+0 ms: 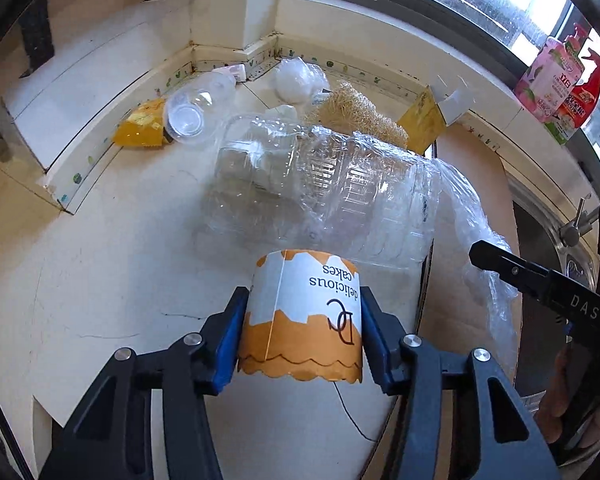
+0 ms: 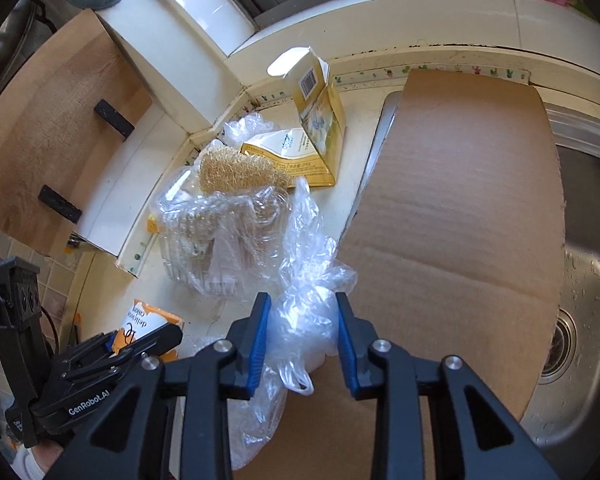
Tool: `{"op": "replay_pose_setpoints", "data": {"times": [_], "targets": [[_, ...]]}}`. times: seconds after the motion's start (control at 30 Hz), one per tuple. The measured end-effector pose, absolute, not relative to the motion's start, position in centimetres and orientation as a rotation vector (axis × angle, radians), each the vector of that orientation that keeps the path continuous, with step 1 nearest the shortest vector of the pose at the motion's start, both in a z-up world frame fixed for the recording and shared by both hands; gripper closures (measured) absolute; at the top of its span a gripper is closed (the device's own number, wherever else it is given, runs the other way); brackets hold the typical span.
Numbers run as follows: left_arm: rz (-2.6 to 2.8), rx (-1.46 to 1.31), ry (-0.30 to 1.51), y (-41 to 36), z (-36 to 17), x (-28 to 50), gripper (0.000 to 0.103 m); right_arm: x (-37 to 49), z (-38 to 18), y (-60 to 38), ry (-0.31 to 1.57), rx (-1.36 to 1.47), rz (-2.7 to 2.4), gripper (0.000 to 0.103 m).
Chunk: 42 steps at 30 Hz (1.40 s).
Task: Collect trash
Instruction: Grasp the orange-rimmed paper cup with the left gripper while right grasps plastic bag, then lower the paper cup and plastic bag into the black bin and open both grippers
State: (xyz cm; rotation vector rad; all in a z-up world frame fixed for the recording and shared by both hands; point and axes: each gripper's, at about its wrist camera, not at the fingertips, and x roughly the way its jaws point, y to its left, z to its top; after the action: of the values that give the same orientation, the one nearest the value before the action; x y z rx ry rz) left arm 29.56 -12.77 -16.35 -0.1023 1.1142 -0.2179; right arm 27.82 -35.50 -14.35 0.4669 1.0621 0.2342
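Orange-and-white paper cup [image 1: 302, 316] sits clamped in the left gripper [image 1: 304, 334] above the counter [image 1: 100, 280]. The right gripper [image 2: 302, 344] straddles a clear plastic bag [image 2: 304, 312] (grip uncertain). Collecting is midway; next, carry both to a bin, probably.

Lying on the white counter [image 1: 80, 280]: clear bottle [image 1: 320, 196], yellow wrapper [image 1: 140, 130], plastic cup [image 1: 186, 118], loofah [image 2: 236, 170], yellow carton [image 2: 320, 120], crumpled bag [image 2: 308, 256]; cardboard [image 2: 460, 220] reaching over the sink [image 2: 584, 320].
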Motion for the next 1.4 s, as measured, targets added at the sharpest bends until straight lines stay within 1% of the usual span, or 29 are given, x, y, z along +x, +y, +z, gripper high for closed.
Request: {"op": "replay_pose_setpoints", "data": {"times": [0.33, 0.63, 0.93, 1.17, 1.27, 1.4], "targets": [[-0.207, -0.115, 1.081, -7.7, -14.6, 22.5, 0.052, 23.9, -10.9, -34.2, 1.016, 0.464, 0.255, 0.073], [-0.200, -0.143, 1.077, -1.1, -14.4, 14.4, 0.052, 17.7, -8.3, -27.5, 1.001, 0.373, 0.316, 0.073], [-0.185, -0.147, 1.103, 4.8, -16.3, 6.2, 0.052, 10.6, -7.3, -18.8, 1.002, 0.245, 0.381, 0.073], [-0.199, -0.119, 1.143, 7.5, -18.7, 1.4, 0.052, 4.8, -9.7, -13.5, 1.050, 0.154, 0.422, 0.073], [-0.217, -0.095, 1.170, 8.2, -20.1, -0.2, 0.052, 2.7, -12.3, -11.9, 1.101, 0.135, 0.421, 0.073], [-0.226, -0.096, 1.255, 8.9, -23.4, -1.6, 0.052, 1.1, -16.9, -10.6, 1.208, 0.140, 0.402, 0.073]]}}
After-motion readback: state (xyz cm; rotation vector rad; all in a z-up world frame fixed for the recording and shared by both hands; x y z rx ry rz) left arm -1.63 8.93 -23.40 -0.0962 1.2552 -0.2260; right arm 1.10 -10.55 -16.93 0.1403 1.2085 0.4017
